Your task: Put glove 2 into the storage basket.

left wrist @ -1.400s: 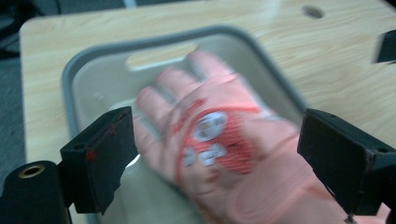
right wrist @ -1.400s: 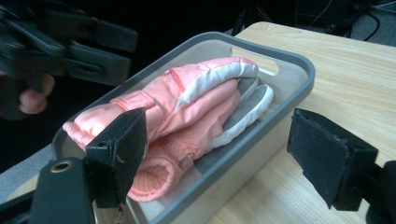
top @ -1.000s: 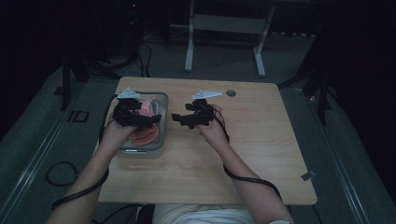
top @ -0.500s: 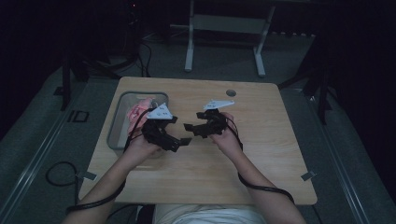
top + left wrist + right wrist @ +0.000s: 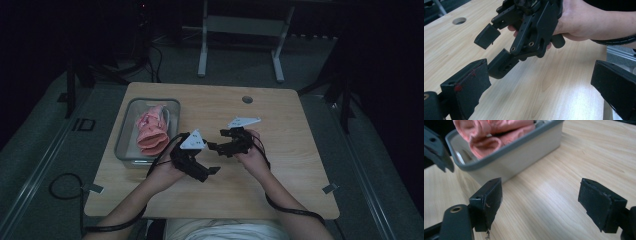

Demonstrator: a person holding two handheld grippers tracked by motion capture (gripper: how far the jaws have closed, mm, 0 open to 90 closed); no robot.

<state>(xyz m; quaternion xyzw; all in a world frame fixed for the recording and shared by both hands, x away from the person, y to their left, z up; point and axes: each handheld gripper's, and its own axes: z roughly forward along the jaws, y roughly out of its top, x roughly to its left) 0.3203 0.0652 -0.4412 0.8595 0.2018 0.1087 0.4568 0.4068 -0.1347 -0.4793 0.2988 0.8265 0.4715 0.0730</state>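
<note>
High view: cloth point(image 5: 151, 131) lies in the bin point(image 5: 125, 131) beside the left tongs point(image 5: 206, 172); both tongs released, right tongs point(image 5: 212, 146) empty — stowing looks done.

The pink cloth point(image 5: 496, 135) runs off the top edge of the right gripper view, and the grey tub's point(image 5: 524, 157) wall hides its lower folds. From above, that cloth's point(image 5: 152, 131) shape stays too dim to tell.

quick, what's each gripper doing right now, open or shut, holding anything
Left gripper: open, holding nothing, above the bare table.
Right gripper: open, holding nothing, aimed toward the grey bin with the pink cloth.
</note>
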